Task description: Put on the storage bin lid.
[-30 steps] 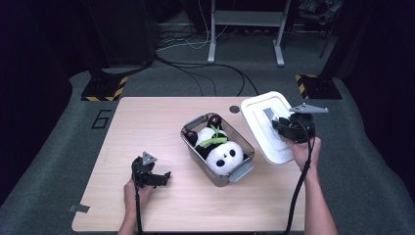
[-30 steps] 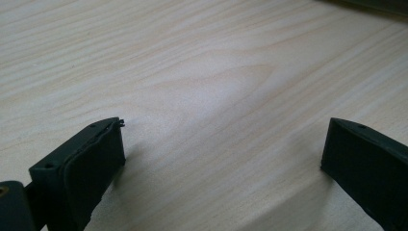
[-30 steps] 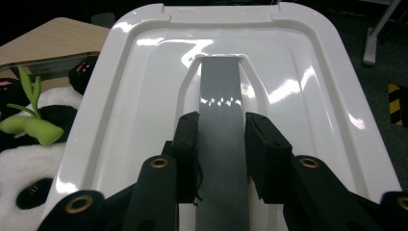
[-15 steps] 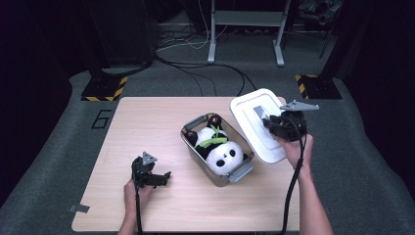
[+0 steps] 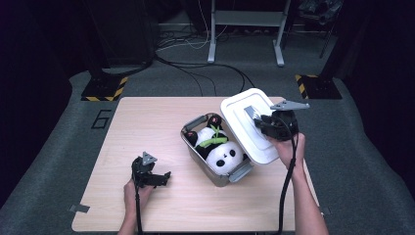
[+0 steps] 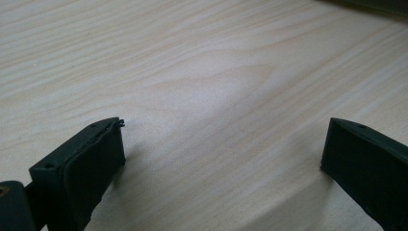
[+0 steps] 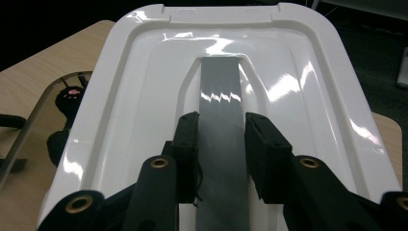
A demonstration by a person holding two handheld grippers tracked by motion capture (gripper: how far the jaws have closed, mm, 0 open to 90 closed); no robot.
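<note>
right tool (image 7: 220,139) is clenched on the lid's (image 5: 240,120) grey handle (image 7: 220,91); left tool (image 5: 147,174) rests released on the table (image 5: 147,117); looks like lid-fitting time, so next it needs squaring over the box (image 5: 215,174)

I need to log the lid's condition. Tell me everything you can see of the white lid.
The lid is glossy white plastic, rectangular with rounded corners, a raised rim and stepped inner panel. A grey handle strip runs along its middle. The right tongs are shut on that strip, holding the lid tilted, its lower edge by the open metal box with the panda toy inside. No cracks or marks show.
</note>
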